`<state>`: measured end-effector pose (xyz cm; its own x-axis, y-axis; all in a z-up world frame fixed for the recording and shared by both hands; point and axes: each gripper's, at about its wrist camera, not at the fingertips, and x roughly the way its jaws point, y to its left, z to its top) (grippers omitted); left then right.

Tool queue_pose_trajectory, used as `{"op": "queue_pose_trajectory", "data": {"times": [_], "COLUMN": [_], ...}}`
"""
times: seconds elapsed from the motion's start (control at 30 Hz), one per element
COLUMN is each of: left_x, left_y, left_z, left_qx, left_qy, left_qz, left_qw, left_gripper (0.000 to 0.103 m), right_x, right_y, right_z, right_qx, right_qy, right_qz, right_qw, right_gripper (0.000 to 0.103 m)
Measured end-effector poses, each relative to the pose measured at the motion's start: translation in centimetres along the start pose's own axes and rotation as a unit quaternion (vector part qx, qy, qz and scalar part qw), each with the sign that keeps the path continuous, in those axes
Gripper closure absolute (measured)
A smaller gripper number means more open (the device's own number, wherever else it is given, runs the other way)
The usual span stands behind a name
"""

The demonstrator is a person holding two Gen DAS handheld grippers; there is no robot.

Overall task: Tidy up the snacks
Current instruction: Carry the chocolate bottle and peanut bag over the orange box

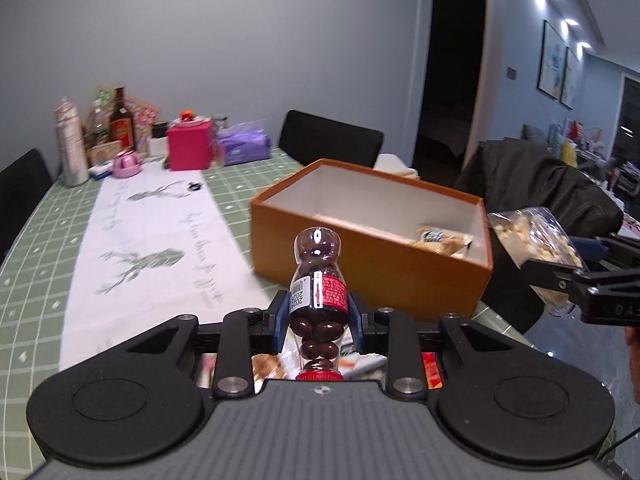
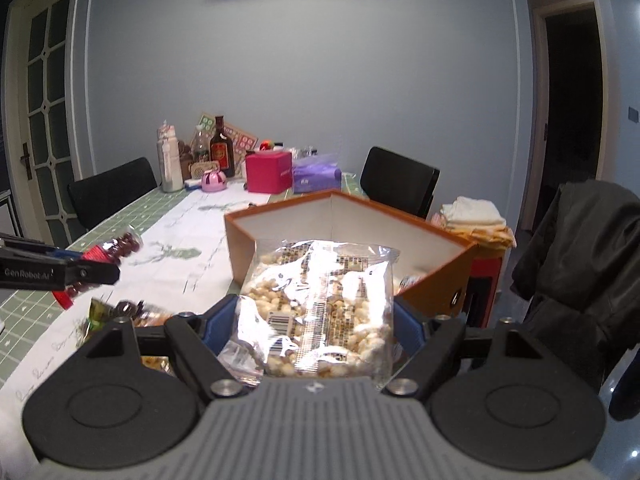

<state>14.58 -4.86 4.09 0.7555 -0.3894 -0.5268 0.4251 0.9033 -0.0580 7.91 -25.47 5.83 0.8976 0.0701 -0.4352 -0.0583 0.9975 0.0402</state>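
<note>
My left gripper (image 1: 319, 316) is shut on a small clear bottle of chocolate candies (image 1: 318, 280) with a red label, cap toward the camera, held above the table in front of the orange box (image 1: 360, 264). My right gripper (image 2: 316, 320) is shut on a clear bag of pale puffed snacks (image 2: 320, 300), held just in front of the orange box (image 2: 240, 236). The box is open with white inner walls and holds a few snack packets (image 1: 440, 242). In the left wrist view the right gripper with its bag (image 1: 536, 236) is at the box's right. In the right wrist view the left gripper with the bottle (image 2: 104, 256) is at the left.
More snack packets (image 2: 120, 312) lie on the table below the grippers. The table has a green checked cloth (image 1: 36, 248) and a white runner (image 1: 152, 240). A pink box (image 1: 188, 146), bottles (image 1: 120, 120) and purple tissues (image 1: 244, 146) stand at the far end. Black chairs (image 1: 328, 136) and a dark jacket (image 1: 532, 176) surround it.
</note>
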Motion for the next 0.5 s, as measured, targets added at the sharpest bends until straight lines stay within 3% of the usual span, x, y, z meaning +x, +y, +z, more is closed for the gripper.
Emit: {"op": "queue_pose_trajectory", "data": {"times": [0.37,0.5], "left_x": [5.1,7.0], "left_y": [-3.9,-4.2], "left_z": [3.6,4.7], "left_qx": [0.056,0.053], "left_qy": [0.010,0.023], "left_qz": [-0.030,-0.042], "left_qw": [0.9979,0.9974], "left_gripper": [0.069,0.069], "right_x": [4.0,6.1], "right_y": [-2.9,-4.2], "right_z": [2.9,4.0], "right_qx": [-0.008,0.002], "right_qy": [-0.003,0.003], "right_qz": [0.001,0.003], "right_qw": [1.000,1.000], "right_gripper": [0.025,0.025]}}
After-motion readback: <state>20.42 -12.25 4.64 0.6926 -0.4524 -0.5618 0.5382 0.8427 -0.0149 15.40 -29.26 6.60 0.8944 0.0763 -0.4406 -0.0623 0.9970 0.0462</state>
